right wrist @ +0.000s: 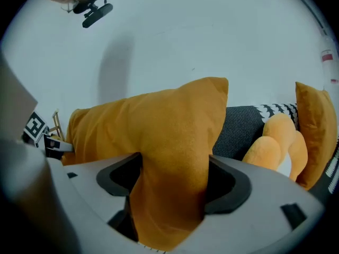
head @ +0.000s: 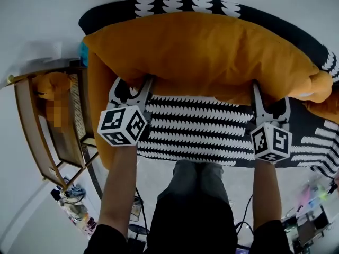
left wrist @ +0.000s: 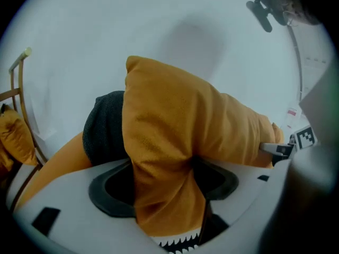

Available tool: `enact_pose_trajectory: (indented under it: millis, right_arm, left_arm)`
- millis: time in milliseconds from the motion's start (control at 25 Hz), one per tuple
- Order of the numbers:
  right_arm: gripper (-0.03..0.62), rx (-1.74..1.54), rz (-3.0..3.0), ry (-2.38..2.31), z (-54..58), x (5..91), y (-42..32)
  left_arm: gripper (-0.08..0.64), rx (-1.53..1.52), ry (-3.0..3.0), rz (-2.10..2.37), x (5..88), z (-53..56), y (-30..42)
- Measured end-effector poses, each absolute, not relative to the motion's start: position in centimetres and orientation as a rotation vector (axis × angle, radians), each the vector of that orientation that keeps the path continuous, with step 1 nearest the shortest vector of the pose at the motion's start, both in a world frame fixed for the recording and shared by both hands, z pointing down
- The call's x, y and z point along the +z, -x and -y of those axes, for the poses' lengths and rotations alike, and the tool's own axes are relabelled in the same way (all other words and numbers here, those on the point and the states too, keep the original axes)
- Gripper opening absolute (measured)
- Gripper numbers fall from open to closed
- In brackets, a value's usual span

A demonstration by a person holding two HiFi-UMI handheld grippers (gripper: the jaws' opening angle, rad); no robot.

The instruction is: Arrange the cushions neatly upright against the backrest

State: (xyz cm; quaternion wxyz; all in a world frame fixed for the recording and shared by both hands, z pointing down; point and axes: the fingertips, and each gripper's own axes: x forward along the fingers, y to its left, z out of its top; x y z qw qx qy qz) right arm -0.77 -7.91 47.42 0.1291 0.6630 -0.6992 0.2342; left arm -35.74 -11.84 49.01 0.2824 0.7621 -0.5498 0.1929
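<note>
Holding one long orange cushion by its lower edge, the person has a claw near each end of it. The left claw is clamped on the cushion: in the left gripper view the orange fabric fills the gap between the jaws and touches both. The right claw is clamped on the same cushion near its other end, and there too the fabric sits tight between both jaws. The cushion lies lengthwise over the sofa, which has a black and white patterned cover. It rises in front of the dark backrest and the white wall. To the right, an orange plush toy and a second orange cushion lean on the sofa. A wooden rack stands beside the sofa's left end.
</note>
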Motion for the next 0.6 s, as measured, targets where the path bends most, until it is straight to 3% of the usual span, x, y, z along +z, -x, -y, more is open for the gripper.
enact_pose_trajectory:
  millis: [320, 600]
  right_arm:
    - [0.388, 0.707, 1.983, -1.98, 5.8, 46.7, 0.4]
    - [0.388, 0.726, 2.014, -1.879, -0.9, 44.5, 4.0]
  left_arm:
    - [0.365, 0.535, -1.986, 1.589, 47.9, 9.1, 37.9]
    - [0.364, 0.6, -2.058, 1.424, 45.2, 1.6, 37.0]
